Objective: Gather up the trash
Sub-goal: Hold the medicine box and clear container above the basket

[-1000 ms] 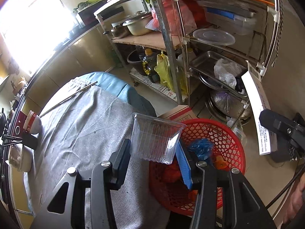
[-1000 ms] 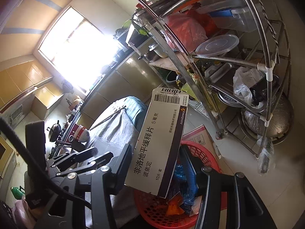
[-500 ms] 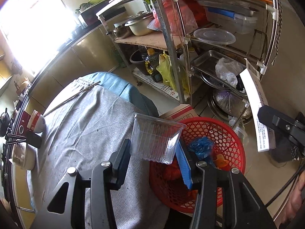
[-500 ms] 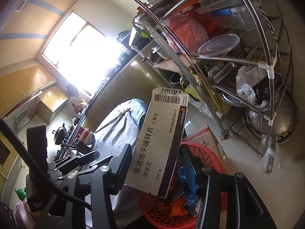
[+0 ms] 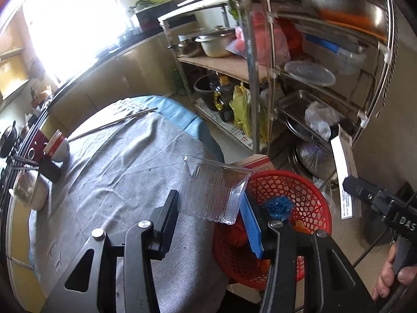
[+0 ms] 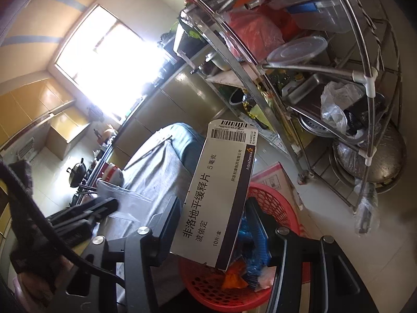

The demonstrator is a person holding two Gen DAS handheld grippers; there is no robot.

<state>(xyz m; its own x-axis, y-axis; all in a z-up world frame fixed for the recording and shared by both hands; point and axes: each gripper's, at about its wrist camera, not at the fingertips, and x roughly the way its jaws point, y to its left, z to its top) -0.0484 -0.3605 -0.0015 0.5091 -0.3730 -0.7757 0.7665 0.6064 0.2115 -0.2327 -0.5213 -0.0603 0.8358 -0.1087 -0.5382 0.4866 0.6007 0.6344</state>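
My left gripper (image 5: 211, 208) is shut on a clear plastic container (image 5: 212, 187) and holds it over the table's edge, just left of a red mesh basket (image 5: 310, 195) on the floor. The basket holds blue and orange scraps. My right gripper (image 6: 216, 224) is shut on a white and dark medicine box (image 6: 219, 187) and holds it above the same red basket (image 6: 271, 200). The box also shows in the left wrist view (image 5: 344, 172), at the right above the basket. The clear container shows at the left of the right wrist view (image 6: 122, 198).
A grey cloth covers the table (image 5: 117, 169); bowls (image 5: 56, 148) and chopsticks (image 5: 114, 124) lie at its far side. A metal rack (image 5: 299, 78) full of pots, bags and lids stands behind the basket. A cardboard box (image 5: 255, 161) sits beside the basket.
The left gripper with the clear container has drawn back a little over the table. The right gripper with the medicine box has stayed above the basket, tilting slightly.
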